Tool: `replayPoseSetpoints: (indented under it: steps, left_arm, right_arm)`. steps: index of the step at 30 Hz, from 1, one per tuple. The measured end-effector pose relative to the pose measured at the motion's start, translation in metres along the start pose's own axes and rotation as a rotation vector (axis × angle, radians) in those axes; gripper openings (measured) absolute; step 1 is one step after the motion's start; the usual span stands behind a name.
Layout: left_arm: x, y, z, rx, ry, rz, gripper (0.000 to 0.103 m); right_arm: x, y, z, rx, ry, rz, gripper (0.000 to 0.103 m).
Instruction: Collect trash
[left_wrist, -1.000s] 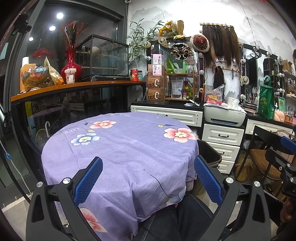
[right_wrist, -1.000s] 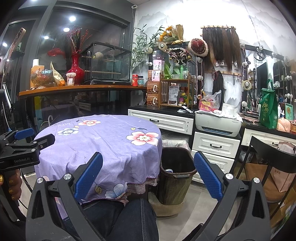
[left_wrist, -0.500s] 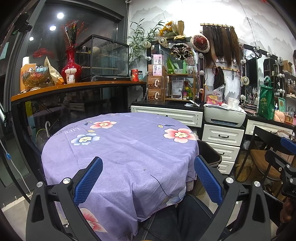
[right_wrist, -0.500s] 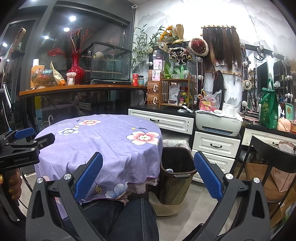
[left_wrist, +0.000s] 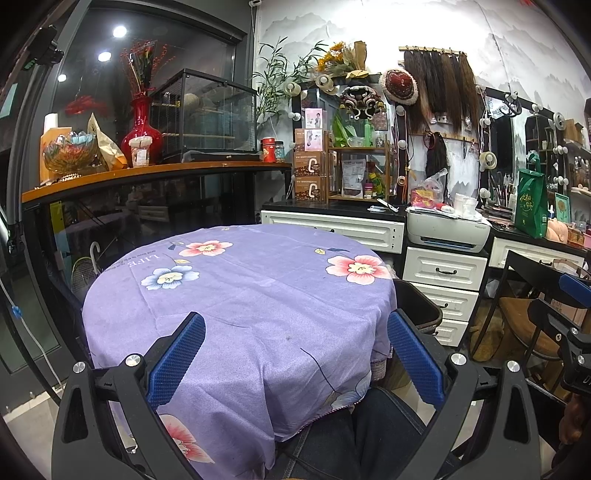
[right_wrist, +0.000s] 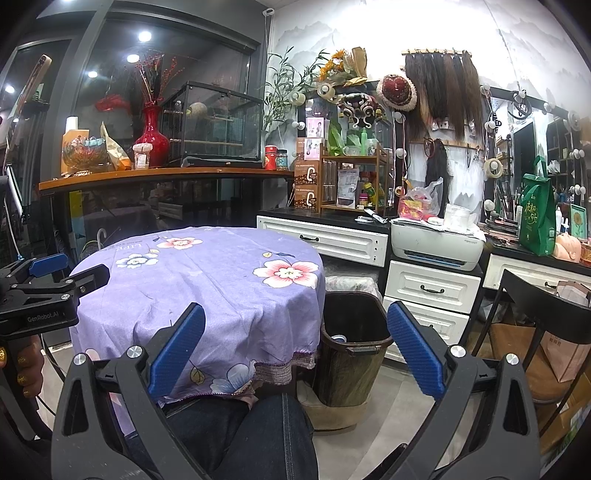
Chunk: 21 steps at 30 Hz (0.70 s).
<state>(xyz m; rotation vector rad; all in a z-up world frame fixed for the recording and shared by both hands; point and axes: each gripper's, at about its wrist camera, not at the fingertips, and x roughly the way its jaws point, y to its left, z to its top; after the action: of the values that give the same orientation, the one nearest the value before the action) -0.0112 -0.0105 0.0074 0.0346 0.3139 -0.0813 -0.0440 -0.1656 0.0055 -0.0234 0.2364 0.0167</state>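
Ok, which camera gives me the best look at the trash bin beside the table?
The right wrist view. There the trash bin shows almost whole, with its open mouth, front rim and something pale inside, standing right of the table. In the left wrist view only a dark sliver of the trash bin shows past the tablecloth edge, behind the left gripper.

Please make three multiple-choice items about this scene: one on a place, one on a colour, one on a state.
1. Where is the trash bin?
A. on the floor right of the table
B. on the table
C. on the printer

2. What colour is the tablecloth?
A. green
B. purple with flowers
C. plain white

3. How is the right gripper?
A. shut on a cup
B. shut, empty
C. open, empty

Key: 1 A, it stands beside the table's edge; 2 B, purple floral cloth; 3 C, the blue pads stand wide apart.
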Motion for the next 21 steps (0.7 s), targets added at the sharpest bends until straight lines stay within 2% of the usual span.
replayPoseSetpoints:
  steps: [21]
  left_arm:
    - [-0.0006,0.0040,-0.0004,-0.013,0.005,0.000,0.098]
  right_arm:
    - [0.0010,0.0011,-0.0012,-0.001,0.003,0.000,0.097]
